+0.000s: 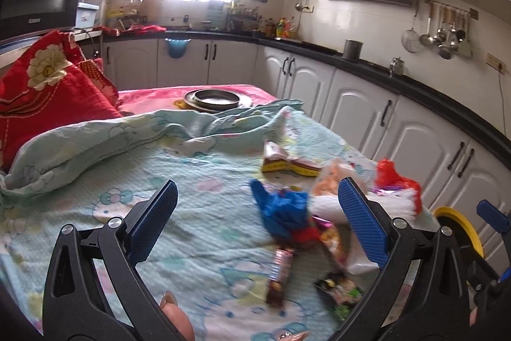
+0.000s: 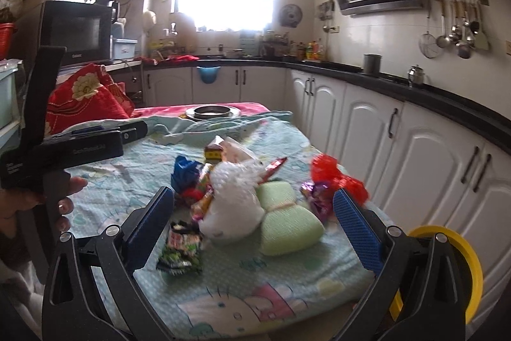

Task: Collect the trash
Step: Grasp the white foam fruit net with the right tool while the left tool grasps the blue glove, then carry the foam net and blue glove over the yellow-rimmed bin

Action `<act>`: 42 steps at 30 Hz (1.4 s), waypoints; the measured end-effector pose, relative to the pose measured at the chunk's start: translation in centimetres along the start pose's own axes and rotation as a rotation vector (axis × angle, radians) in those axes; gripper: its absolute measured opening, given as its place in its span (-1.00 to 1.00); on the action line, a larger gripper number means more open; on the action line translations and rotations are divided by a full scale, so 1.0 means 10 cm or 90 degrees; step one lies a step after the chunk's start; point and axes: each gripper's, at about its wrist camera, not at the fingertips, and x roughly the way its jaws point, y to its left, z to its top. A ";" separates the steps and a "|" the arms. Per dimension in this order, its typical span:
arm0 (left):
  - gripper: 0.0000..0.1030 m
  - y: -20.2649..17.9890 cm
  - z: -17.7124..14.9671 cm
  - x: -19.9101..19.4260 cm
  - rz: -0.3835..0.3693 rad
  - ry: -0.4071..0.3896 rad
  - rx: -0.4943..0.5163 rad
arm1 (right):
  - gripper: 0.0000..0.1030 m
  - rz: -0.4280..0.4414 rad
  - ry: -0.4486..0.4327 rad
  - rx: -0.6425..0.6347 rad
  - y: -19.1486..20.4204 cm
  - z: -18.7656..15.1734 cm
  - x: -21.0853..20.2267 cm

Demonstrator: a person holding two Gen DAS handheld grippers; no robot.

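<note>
- Kitchen; bed (image 2: 223, 277) with pale cartoon sheet.
- Trash pile (image 2: 223, 197) lies mid-sheet, uncollected: wrappers, blue scrap (image 1: 281, 206), red plastic (image 2: 335, 178).
- Left tongs (image 1: 258, 222) and right tongs (image 2: 255, 226) both wide, empty.
- Everything left to gather.

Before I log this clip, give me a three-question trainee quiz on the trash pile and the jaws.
1. True or false: both grippers have their jaws open and empty.
2. What lies directly right of the white plastic bag in the right wrist view? A) green sponge B) metal pan C) red pillow
3. Fill in: the crumpled wrapper at the pile's left edge is ____.

Key: 1 true; 2 A; 3 blue.
</note>
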 end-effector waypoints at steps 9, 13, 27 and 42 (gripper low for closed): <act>0.80 0.28 0.08 0.49 -0.040 0.091 -0.034 | 0.77 0.035 0.047 -0.003 0.09 0.15 0.46; 0.80 0.33 0.09 0.71 -0.063 0.131 -0.048 | 0.57 0.044 0.079 0.011 0.08 0.16 0.62; 0.36 0.33 -0.11 1.40 -0.165 0.270 -0.157 | -0.28 0.066 0.137 0.073 -0.11 0.14 0.92; -0.98 0.40 -0.17 1.28 -0.185 0.256 -0.159 | -0.70 0.125 0.115 0.107 -0.13 0.20 0.81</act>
